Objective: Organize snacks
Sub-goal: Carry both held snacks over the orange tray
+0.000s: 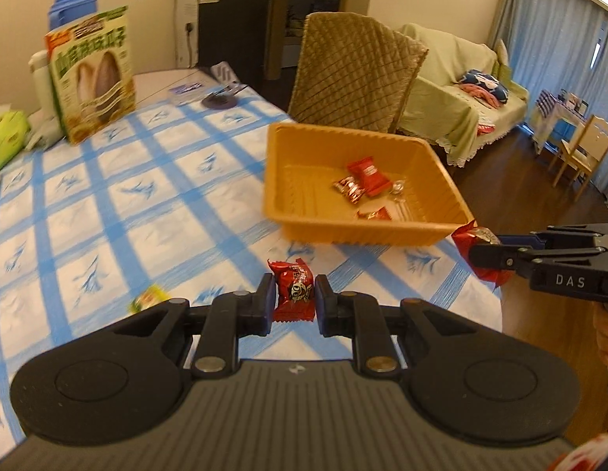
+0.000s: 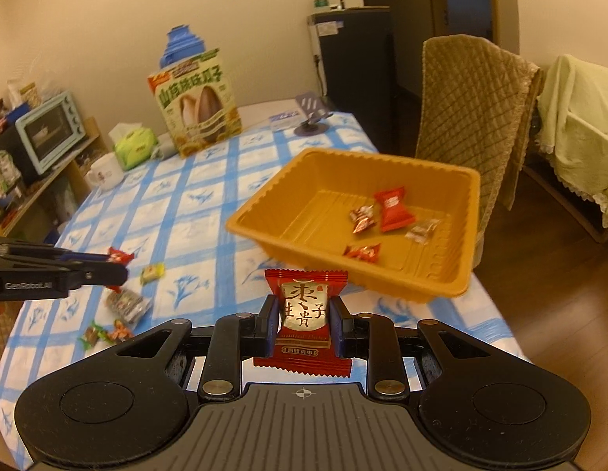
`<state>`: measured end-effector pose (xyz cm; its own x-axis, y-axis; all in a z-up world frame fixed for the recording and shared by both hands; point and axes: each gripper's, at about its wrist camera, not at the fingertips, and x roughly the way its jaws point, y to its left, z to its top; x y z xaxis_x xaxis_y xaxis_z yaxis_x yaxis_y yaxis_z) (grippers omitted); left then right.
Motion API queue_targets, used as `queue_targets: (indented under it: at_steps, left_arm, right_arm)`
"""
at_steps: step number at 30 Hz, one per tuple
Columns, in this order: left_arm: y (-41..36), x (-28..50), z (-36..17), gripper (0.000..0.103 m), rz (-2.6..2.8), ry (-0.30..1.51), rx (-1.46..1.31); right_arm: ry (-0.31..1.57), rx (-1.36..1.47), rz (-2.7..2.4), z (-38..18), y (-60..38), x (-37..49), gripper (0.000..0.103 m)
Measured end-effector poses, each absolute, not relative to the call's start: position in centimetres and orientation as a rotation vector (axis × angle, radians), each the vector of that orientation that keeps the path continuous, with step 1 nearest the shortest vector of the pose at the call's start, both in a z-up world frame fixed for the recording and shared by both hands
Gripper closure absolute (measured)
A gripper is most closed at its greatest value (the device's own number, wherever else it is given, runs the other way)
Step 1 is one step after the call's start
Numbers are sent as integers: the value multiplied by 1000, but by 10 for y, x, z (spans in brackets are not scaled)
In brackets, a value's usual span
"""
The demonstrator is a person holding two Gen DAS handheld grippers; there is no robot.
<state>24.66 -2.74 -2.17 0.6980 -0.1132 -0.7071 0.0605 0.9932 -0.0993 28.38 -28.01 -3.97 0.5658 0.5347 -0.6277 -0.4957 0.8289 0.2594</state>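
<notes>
Jaws of both grippers are clamped on snacks: the left gripper [image 1: 294,300] pinches a small red crinkled candy wrapper with a printed face [image 1: 294,290] between its pads, and the right gripper [image 2: 303,324] squeezes a taller dark-red packet with a gold panel and printed characters [image 2: 304,314]. Both snacks are held up above the blue-and-white checked counter [image 1: 147,204], near the orange rectangular plastic tray with a ribbed rim [image 2: 315,180]. That tray sits at the counter's edge and holds four wrapped sweets: a bright red pillow-shaped packet [image 2: 393,212], a small red-and-silver twist [image 2: 362,218], a clear-wrapped candy [image 2: 421,229] and a small red-orange wrapper [image 2: 363,252]. Loose on the counter, well apart from the tray, lie a yellow-green sweet [image 2: 152,272], a silvery patterned pouch [image 2: 127,304] and a few small colourful candies [image 2: 106,333]. A tall green sunflower-seed box [image 2: 198,106] stands upright at the far side.
</notes>
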Motion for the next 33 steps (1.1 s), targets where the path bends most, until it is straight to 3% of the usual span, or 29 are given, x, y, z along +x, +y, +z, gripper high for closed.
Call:
queue_targets:
  at_steps: [16,33]
  left_arm:
    - [-60,349,-21,85,-134,791,-5]
    - [-81,436,-58,84,-154,870,57]
  right_arm:
    - [716,72,531,-32,-300,364,76]
    - [794,65,454,-65,-298,439,76]
